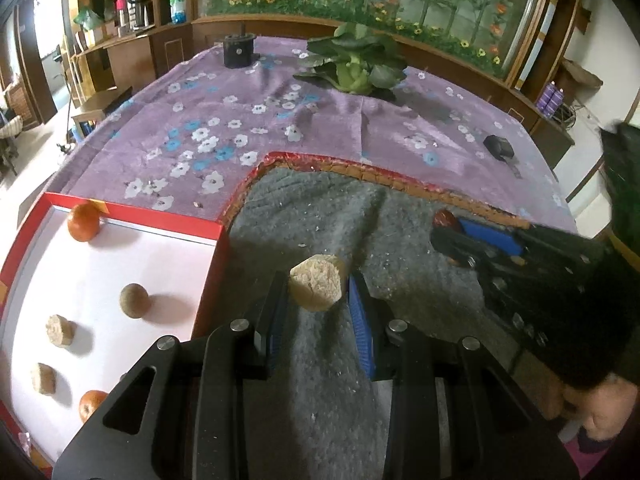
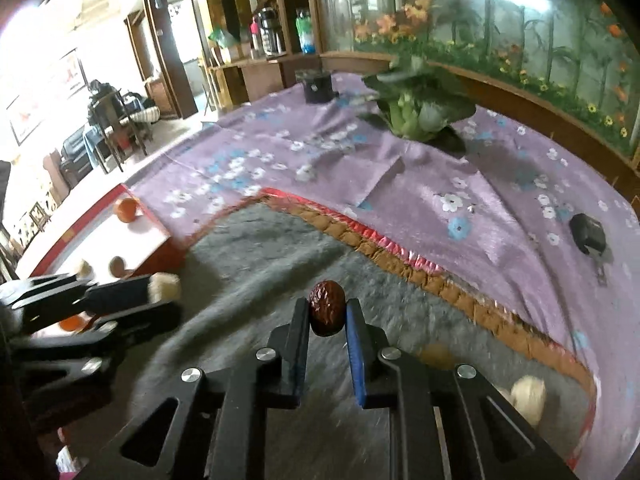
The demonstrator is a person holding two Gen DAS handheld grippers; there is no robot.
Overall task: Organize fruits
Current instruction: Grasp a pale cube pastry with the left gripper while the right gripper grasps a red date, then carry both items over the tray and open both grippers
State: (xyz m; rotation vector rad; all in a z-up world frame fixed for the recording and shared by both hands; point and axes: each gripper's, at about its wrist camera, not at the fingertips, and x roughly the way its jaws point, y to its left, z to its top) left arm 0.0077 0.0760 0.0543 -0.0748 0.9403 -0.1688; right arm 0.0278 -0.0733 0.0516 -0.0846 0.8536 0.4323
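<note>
My left gripper (image 1: 318, 292) is shut on a pale tan chunk (image 1: 317, 287) and holds it over the grey mat (image 1: 320, 208), just right of the red-rimmed white tray (image 1: 160, 256). The tray holds an orange fruit (image 1: 83, 222), a brown ball (image 1: 135, 300), two tan chunks (image 1: 60, 330) and another orange fruit (image 1: 91, 405). My right gripper (image 2: 327, 310) is shut on a dark red date (image 2: 327, 307) above the mat (image 2: 260, 248); it also shows in the left wrist view (image 1: 452, 226). The left gripper with its chunk (image 2: 162, 286) shows at left.
The mat lies on a purple flowered cloth (image 1: 224, 136). A leafy green vegetable (image 1: 354, 62) and a black cylinder (image 1: 239, 51) stand at the back, a small black object (image 1: 499, 146) at right. A brown ball (image 2: 436, 354) and a pale piece (image 2: 528, 398) lie on the mat.
</note>
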